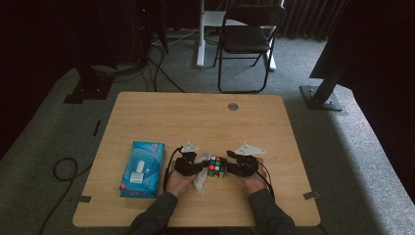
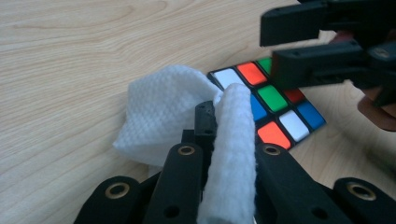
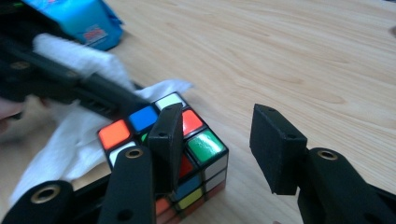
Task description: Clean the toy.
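Scrambled cube (image 3: 163, 140) sits between both grippers: left gripper (image 2: 229, 121) clamps a white tissue (image 2: 163, 112) against it, right gripper (image 3: 219, 140) gapes.

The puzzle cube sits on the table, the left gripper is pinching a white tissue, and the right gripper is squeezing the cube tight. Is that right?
Not quite. The right gripper is open, not squeezing: in the right gripper view one jaw lies over the puzzle cube and the other stands clear beside it. The rest holds: the left gripper pinches the white tissue.

Right claw (image 3: 219, 144) open beside the cube (image 3: 163, 154).
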A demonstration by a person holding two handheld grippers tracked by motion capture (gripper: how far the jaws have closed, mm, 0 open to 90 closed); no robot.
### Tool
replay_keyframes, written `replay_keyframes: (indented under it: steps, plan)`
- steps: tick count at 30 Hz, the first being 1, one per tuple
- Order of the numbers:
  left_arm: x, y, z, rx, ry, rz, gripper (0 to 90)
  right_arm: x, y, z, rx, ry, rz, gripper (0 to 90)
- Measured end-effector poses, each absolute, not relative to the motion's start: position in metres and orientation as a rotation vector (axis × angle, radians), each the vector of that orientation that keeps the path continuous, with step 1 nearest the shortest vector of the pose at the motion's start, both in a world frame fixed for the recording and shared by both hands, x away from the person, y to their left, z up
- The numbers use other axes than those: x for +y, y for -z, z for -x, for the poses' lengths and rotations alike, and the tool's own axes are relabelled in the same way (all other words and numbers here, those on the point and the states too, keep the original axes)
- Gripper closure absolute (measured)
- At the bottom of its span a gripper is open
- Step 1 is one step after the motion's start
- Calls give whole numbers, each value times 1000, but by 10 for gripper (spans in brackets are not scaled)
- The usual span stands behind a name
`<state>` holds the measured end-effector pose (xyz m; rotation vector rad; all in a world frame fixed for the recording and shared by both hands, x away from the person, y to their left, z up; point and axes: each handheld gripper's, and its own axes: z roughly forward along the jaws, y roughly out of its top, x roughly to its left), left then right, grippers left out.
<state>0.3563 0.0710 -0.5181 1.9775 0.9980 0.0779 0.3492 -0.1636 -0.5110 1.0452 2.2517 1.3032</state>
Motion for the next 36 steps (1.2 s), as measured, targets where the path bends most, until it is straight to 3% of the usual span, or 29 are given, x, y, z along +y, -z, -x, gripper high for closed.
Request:
replay_keyframes:
  steps: [6, 18, 25, 27, 33, 36]
  plan:
    - [69, 518, -353, 1023, -161, -2020, 826, -163, 511, -350, 2228, -1285, -1086, 547]
    - [71, 531, -354, 1134, -292, -2134, 598, -163, 510, -350, 2234, -1287, -1092, 543]
    - [65, 533, -353, 1101, -339, -2192, 519, -164, 509, -349, 2251, -1282, -1095, 538]
    - [62, 533, -352, 1085, -379, -2219, 528, -164, 509, -349, 2253, -1280, -1096, 538]
    - [58, 532, -351, 1042, -345, -2236, 811, -164, 508, -348, 2257, -1274, -1101, 533]
    - [59, 532, -351, 1040, -334, -2229, 856, -164, 508, -348, 2260, -1275, -1102, 526]
